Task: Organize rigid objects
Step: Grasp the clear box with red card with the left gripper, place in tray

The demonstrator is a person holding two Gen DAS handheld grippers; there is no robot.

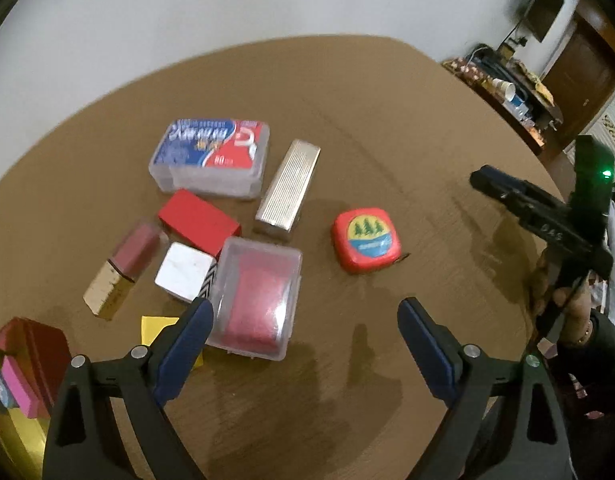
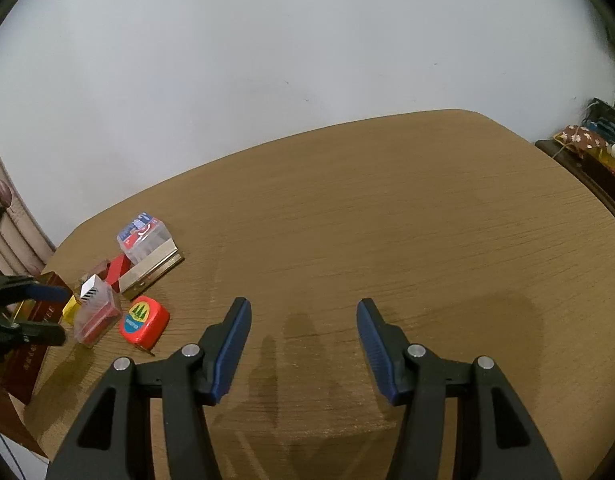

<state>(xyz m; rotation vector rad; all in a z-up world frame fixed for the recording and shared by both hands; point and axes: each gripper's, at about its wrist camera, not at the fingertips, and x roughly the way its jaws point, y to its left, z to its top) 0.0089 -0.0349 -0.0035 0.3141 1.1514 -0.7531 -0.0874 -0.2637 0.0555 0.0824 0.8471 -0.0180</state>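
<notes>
- Boxes and small hard items sit clustered on the table (image 1: pixel 387 100); the red tape measure (image 1: pixel 366 239) serves as landmark, lying apart on the cluster's right in the left wrist view.
- Just left of the tape lies a clear case (image 1: pixel 255 300) with red contents; beyond that case, a silver bar (image 1: pixel 288 188) and a printed clear box (image 1: pixel 211 156).
- Further left of the tape: a red box (image 1: pixel 199 222), a white cube (image 1: pixel 183 272), a maroon-and-gold box (image 1: pixel 121 268).
- Left gripper (image 1: pixel 303 320) hangs above the table with jaws wide and empty, the clear case beside its left finger, probably lining up a pick.
- Right gripper (image 2: pixel 303 320) stands partly open and empty over bare wood, well right of the tape, likely waiting clear of the work.
</notes>
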